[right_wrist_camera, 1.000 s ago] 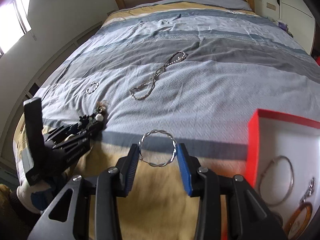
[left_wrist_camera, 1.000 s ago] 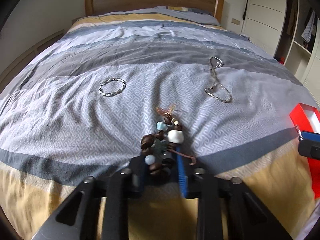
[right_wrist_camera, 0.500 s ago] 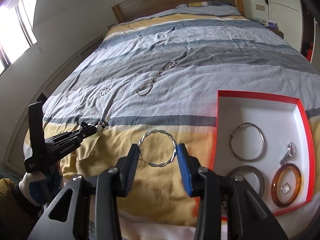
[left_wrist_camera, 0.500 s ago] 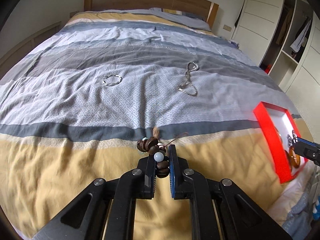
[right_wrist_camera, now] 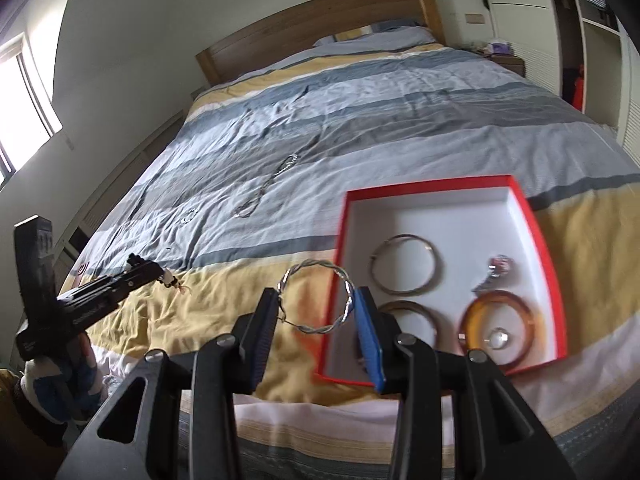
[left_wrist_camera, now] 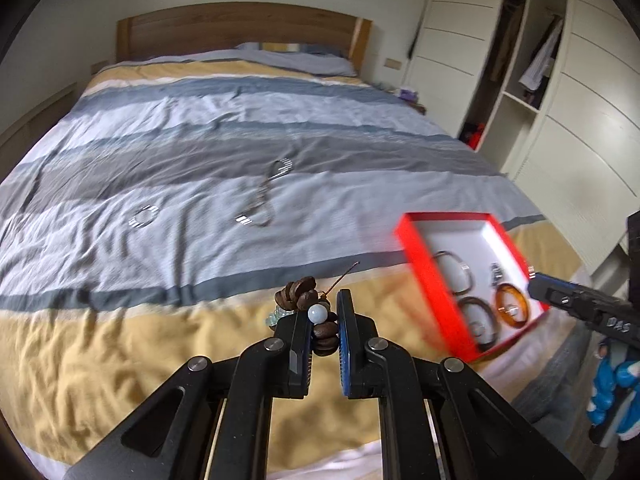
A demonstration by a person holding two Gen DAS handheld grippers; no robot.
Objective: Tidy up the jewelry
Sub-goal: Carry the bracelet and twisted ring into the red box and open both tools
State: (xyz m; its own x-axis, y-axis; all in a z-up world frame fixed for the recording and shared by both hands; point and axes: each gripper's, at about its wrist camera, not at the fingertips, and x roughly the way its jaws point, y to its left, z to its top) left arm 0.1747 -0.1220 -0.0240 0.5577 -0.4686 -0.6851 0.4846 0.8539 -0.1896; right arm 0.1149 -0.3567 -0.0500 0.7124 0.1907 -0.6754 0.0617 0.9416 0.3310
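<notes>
Right claw point(left_wrist_camera: 538, 280) arm lettering "DAS" (rest blurred).

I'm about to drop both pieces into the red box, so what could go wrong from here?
1. The beaded bracelet hangs bunched in the left gripper; loose beads may snag on release.
2. The twisted bangle, held at its edges in the right gripper, may land on the bangles already crowding the red box.
</notes>
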